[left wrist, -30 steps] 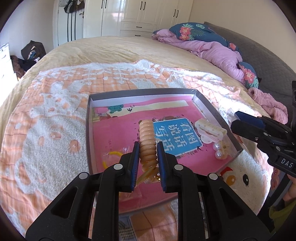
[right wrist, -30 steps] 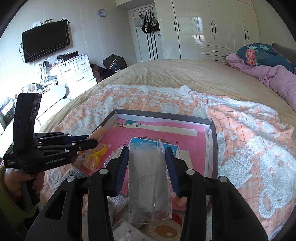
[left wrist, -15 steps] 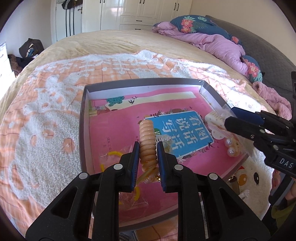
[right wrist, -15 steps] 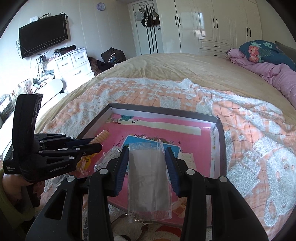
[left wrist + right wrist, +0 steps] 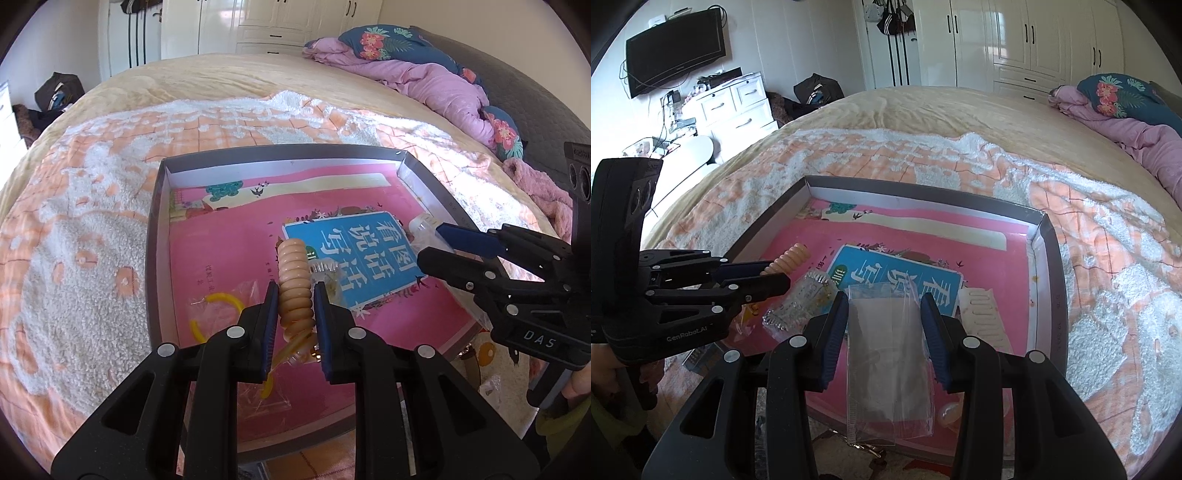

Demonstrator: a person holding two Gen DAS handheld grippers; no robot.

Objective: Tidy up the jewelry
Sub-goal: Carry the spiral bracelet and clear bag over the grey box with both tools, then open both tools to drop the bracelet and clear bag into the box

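Note:
My left gripper (image 5: 295,291) is shut on a peach spiral hair tie (image 5: 293,277) and holds it over the shallow grey box (image 5: 155,236) with the pink printed floor. It also shows in the right wrist view (image 5: 775,275), tie (image 5: 788,258) sticking out. My right gripper (image 5: 884,299) is shut on a clear plastic bag (image 5: 888,354) over the box's near right part (image 5: 1049,280). In the box lie a clear comb-like clip (image 5: 803,306), a cream hair clip (image 5: 982,317) and a yellow hoop in a bag (image 5: 218,310).
The box sits on an orange and white blanket (image 5: 85,229) on a bed. A pink duvet and floral pillows (image 5: 424,77) lie at the back right. A pearl-like bead (image 5: 947,411) lies at the box's near edge. Dresser and TV (image 5: 676,48) stand left.
Both grippers have moved forward over the box, each still holding its item. The right gripper now covers the cream clip and pearls in the left wrist view.

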